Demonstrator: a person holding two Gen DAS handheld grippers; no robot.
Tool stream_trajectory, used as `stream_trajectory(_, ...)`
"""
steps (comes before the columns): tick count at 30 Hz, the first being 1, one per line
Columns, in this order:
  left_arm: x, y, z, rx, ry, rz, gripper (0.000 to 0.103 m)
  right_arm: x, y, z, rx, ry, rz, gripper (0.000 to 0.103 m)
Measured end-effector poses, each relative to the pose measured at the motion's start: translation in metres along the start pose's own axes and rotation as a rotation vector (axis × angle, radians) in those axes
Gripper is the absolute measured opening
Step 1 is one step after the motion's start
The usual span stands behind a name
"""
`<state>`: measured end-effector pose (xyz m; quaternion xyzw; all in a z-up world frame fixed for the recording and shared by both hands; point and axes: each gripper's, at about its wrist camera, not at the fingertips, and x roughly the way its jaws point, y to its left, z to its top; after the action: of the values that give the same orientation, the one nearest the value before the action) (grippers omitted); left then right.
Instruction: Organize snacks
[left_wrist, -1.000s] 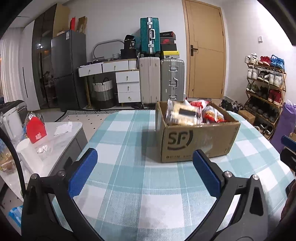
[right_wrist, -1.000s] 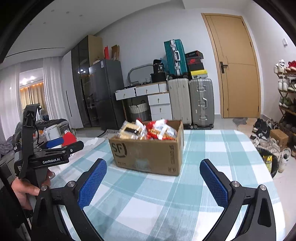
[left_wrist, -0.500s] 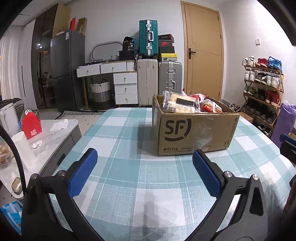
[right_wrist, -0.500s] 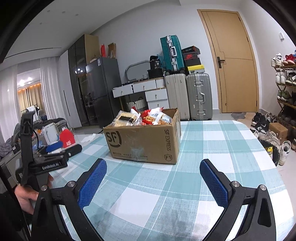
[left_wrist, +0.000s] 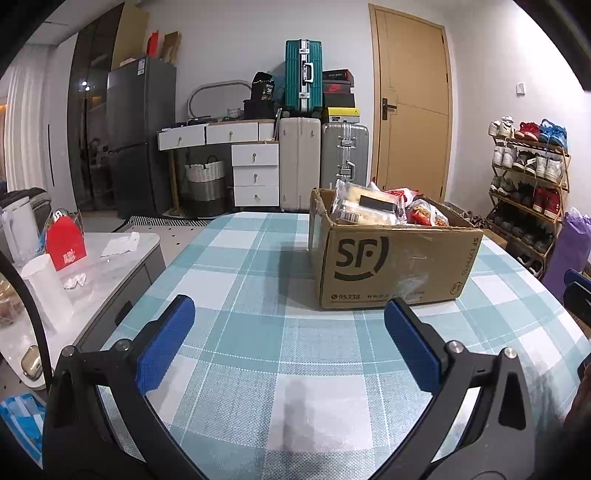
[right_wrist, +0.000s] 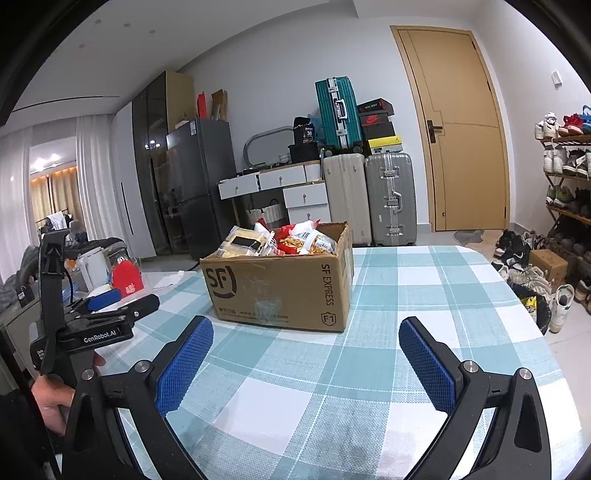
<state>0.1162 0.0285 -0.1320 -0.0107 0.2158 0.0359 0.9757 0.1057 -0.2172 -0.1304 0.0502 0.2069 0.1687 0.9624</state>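
A brown SF cardboard box (left_wrist: 391, 266) stands open on the checked tablecloth (left_wrist: 258, 332), filled with snack packets (left_wrist: 373, 208): pale cracker packs and red bags. It also shows in the right wrist view (right_wrist: 280, 284), with the snack packets (right_wrist: 288, 242) above its rim. My left gripper (left_wrist: 288, 343) is open and empty, low over the cloth, short of the box. My right gripper (right_wrist: 306, 365) is open and empty, also short of the box. The left gripper (right_wrist: 110, 306) shows in the right wrist view, held by a hand at the left.
A white side table (left_wrist: 92, 266) to the left holds a red carton (left_wrist: 64, 242), a white cup (left_wrist: 46, 291) and a kettle (left_wrist: 18, 229). Suitcases (left_wrist: 317, 158), drawers and a fridge stand behind. A shoe rack (left_wrist: 528, 184) is at the right. The table edge curves close on the right.
Both grippers have dropped lower and moved closer to the box, which now looks larger and seen more from the side. Both stay open and empty.
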Motion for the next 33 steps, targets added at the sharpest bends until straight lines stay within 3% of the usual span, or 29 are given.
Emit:
stream_trajectory(10,-0.011,-0.007,-0.002,0.038,-0.065,0.01,0.103,-0.003,-0.002,0.002,0.006,-0.001,0.0,0.103)
stream_trajectory(33,-0.013,-0.007,-0.002,0.039,-0.067,0.014,0.103,-0.004,-0.004,0.003,0.025,0.006,0.003,0.103)
